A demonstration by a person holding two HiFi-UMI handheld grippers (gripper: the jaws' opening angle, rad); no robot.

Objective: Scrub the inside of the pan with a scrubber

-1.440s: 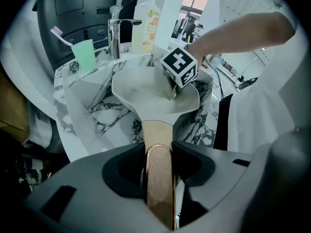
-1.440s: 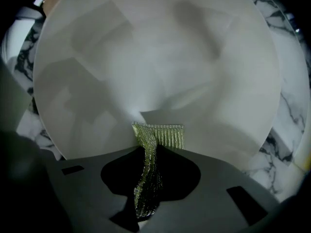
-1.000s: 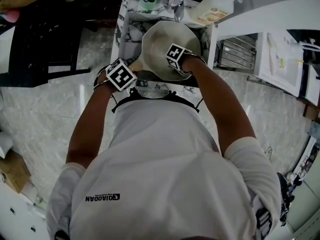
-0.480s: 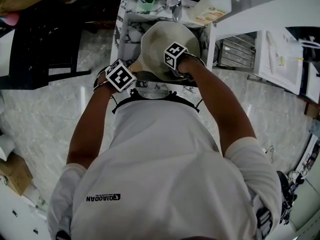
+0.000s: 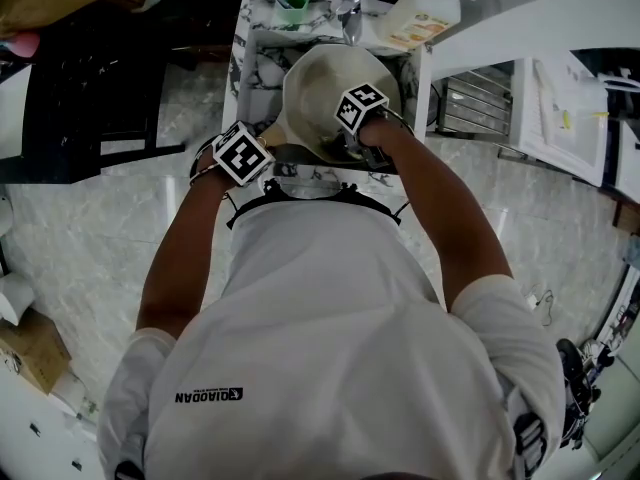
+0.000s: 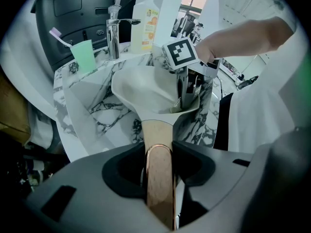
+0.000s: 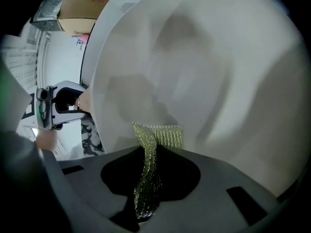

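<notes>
A cream pan (image 5: 325, 88) is held tilted over the marble sink (image 5: 255, 43). Its wooden handle (image 6: 158, 169) runs between the jaws of my left gripper (image 6: 159, 178), which is shut on it. In the left gripper view the pan (image 6: 146, 89) rises ahead with my right gripper (image 6: 187, 89) reaching into it. My right gripper (image 7: 148, 178) is shut on a yellow-green mesh scrubber (image 7: 153, 144), whose far end presses against the pan's pale inner surface (image 7: 204, 67). In the head view my right gripper (image 5: 358, 118) sits over the pan's near right side and my left gripper (image 5: 243, 155) at the handle end.
A chrome tap (image 6: 114, 30), a green cup with a toothbrush (image 6: 83, 52) and a soap bottle (image 6: 143, 25) stand on the sink's back ledge. A dark chair (image 5: 90, 78) is to the left, white cabinets (image 5: 560, 118) to the right.
My right gripper has shifted a little right and farther up inside the pan with the scrubber. My left gripper and the pan have stayed almost still.
</notes>
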